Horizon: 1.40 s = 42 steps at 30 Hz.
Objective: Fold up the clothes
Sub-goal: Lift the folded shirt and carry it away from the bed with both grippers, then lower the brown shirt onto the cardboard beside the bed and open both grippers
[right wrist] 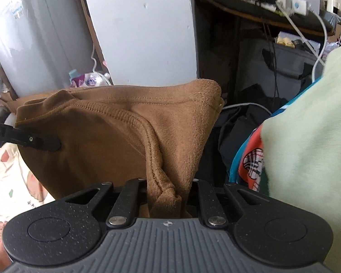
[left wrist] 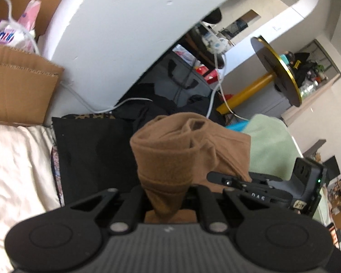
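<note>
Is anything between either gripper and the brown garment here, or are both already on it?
Nothing visible stands between them. The left gripper is shut on a bunched part of the brown garment, and the right gripper is shut on a seamed edge of it. Where it will be laid is not shown.

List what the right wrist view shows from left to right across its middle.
Left gripper tip → brown garment → black clothes → orange checked cloth → pale green cloth.
</note>
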Each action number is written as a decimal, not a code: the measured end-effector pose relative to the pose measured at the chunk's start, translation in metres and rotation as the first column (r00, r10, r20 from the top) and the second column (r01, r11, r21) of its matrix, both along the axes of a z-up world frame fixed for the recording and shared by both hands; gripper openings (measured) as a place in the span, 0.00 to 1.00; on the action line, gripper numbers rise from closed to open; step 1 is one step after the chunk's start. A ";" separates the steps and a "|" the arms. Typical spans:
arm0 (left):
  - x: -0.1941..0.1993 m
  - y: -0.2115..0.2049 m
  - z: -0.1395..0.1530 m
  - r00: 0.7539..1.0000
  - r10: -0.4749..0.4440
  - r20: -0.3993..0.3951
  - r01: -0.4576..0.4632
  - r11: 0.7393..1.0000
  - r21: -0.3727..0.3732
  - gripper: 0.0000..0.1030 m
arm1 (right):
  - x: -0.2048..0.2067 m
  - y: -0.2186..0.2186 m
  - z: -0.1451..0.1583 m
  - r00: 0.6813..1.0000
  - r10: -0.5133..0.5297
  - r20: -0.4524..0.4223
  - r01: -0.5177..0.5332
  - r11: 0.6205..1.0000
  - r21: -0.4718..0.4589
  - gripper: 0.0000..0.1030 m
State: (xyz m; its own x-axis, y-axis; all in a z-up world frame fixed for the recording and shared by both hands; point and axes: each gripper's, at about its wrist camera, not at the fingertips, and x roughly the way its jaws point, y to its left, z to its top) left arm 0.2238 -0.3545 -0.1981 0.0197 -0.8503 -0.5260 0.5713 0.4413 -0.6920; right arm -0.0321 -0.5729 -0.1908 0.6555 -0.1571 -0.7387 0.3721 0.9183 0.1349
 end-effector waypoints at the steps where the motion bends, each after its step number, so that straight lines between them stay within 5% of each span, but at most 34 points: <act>1: 0.005 -0.001 -0.005 1.000 0.001 -0.005 -0.001 1.000 -0.003 0.07 | 0.005 -0.002 -0.005 1.000 0.000 -0.006 0.000 1.000 0.001 0.12; 18: 0.091 -0.029 -0.063 0.999 0.036 0.035 -0.038 0.999 0.039 0.07 | 0.097 -0.042 -0.067 0.994 -0.016 -0.106 0.012 0.999 -0.035 0.13; 42: 0.136 -0.050 -0.136 0.976 0.201 0.087 -0.210 0.970 0.121 0.07 | 0.174 -0.090 -0.151 0.957 -0.051 -0.287 0.020 0.994 -0.109 0.23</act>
